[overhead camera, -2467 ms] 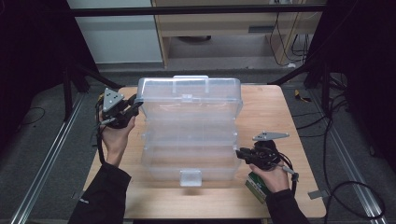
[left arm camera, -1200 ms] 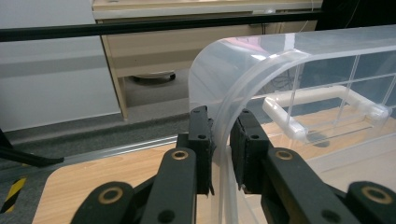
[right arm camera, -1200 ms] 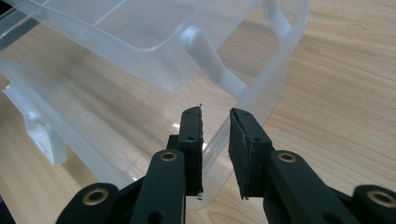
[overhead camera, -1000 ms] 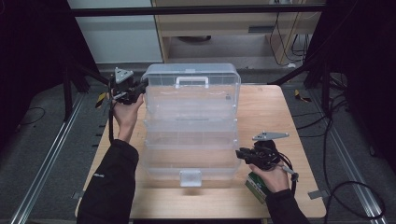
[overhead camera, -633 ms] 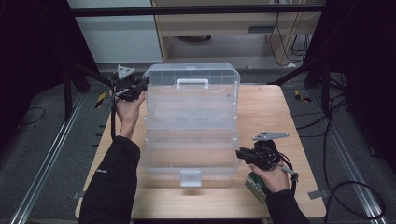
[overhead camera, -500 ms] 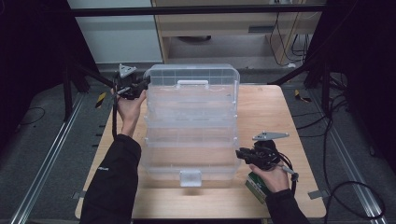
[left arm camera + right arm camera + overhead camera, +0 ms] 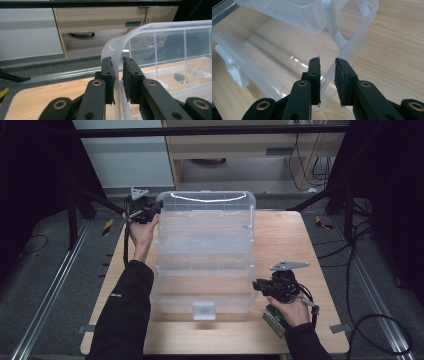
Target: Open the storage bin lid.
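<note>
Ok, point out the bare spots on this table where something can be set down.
Free: the wide strip of the light wooden table right of the clear plastic storage box, beyond the right gripper; also the front edge on either side of the box's latch. Crowded: the left strip, taken by the forearm and left gripper pinching the lid rim.

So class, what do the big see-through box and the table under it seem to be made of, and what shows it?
The box looks like clear, glossy plastic: the wood shows through its walls and its rim catches the light. The table looks like pale wood or wood-look laminate with a smooth matt finish: grain lines run along it, though which of the two is unclear.
</note>
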